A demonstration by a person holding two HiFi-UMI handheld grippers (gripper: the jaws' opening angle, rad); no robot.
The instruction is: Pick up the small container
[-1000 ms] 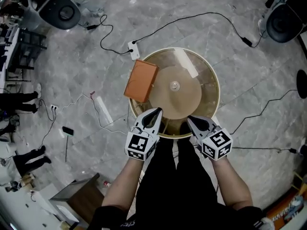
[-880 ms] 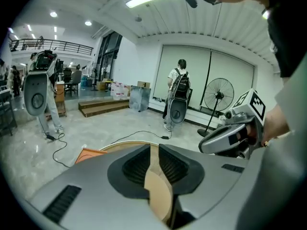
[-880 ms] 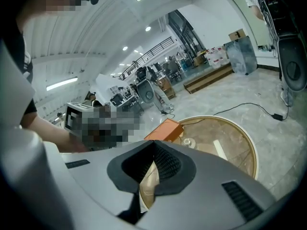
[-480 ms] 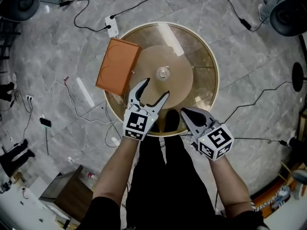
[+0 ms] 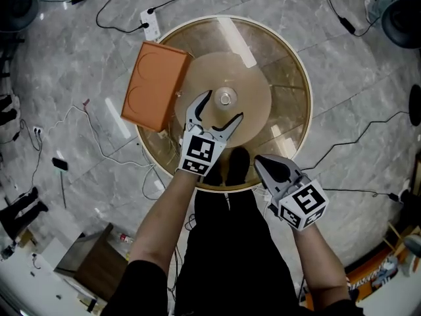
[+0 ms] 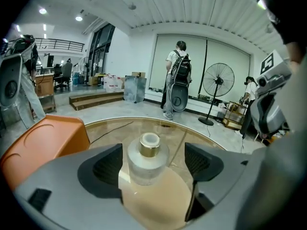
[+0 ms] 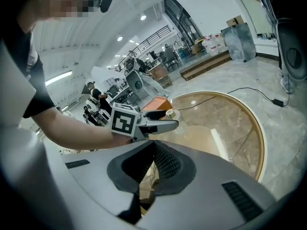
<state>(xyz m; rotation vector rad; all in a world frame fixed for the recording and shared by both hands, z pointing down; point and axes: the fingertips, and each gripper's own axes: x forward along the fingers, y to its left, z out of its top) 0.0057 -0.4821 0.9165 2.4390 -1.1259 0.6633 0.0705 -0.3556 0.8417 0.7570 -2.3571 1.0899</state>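
Only the left gripper view showed the small container (image 6: 148, 157) untouched inside the opening left claw (image 5: 223, 106); the right claw (image 5: 259, 160) was clenched, empty.

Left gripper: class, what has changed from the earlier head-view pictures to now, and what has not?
The left gripper reached forward over the round table; its jaws, shut earlier, are opening around the small container, pads not touching it. The right gripper stayed shut; the orange box stayed put.
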